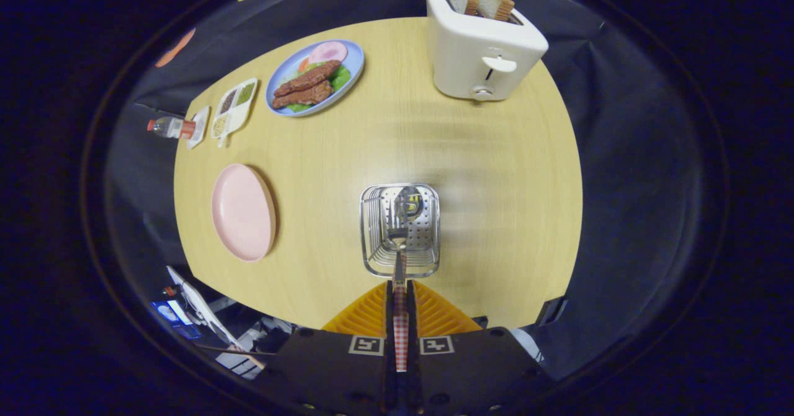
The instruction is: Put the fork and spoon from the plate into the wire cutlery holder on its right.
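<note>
1. Now the tool (pixel 400 295) is closed tight on a utensil handle (pixel 401 329) with a checked pattern; both fingers (pixel 434 317) press it from either side, so the grip is narrow and firm.
2. Held by the far end of the handle, the utensil hangs head-down just ahead of the fingers, its metal head reaching into the wire holder (pixel 400 230). From the tines that show, it looks like the fork (pixel 397 227); that hold keeps the head pointing down so it can drop in cleanly.
3. A second rounded metal head, likely the spoon (pixel 409 200), seems to lie inside the holder already, beyond the fork's head, though the mesh and reflections make this hard to tell for sure.
4. Off to the tool's left the pink plate (pixel 243 211) sits bare on the desk (pixel 496 174), well apart from the holder.
5. Far beyond the holder stand a toaster (pixel 484 50) with bread, a blue plate (pixel 353 69) of food, and a small divided tray (pixel 234 107); none of them crowd the drop.
6. By my judgement the task is near its end: the fork needs only lowering and releasing, taking care that the tines do not snag on the wire rim.
</note>
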The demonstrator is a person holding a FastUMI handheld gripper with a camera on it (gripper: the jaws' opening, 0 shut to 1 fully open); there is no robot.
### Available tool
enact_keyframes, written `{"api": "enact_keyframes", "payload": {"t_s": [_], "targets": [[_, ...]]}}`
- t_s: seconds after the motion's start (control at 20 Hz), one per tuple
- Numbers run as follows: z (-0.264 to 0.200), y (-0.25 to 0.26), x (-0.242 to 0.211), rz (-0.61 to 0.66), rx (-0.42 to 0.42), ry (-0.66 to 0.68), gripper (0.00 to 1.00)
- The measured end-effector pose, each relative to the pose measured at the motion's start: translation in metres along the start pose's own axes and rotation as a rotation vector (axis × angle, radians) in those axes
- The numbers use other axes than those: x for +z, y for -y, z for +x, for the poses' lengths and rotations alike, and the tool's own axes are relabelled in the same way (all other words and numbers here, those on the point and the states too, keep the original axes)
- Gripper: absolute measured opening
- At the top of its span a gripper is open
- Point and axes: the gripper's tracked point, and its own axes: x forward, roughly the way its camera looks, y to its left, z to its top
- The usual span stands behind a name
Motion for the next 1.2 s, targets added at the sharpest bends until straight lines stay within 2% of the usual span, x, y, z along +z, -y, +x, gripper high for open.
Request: {"api": "enact_keyframes", "payload": {"t_s": [0.25, 0.4, 0.65, 0.8, 1.05, 1.15, 1.2], "targets": [[0.013, -0.008, 0.003, 0.0, 0.002, -0.078, 0.07], [0.014, -0.004, 0.01, 0.002, -0.016, -0.066, 0.09], [0.01, -0.01, 0.011, -0.006, 0.012, -0.001, 0.13], [0.003, -0.011, 0.007, -0.01, 0.011, 0.058, 0.24], [-0.01, -0.021, -0.004, 0.009, 0.014, 0.192, 0.31], [-0.016, -0.028, -0.007, 0.0, 0.018, 0.271, 0.39], [-0.019, -0.032, -0.009, -0.005, 0.017, 0.31, 0.46]]}}
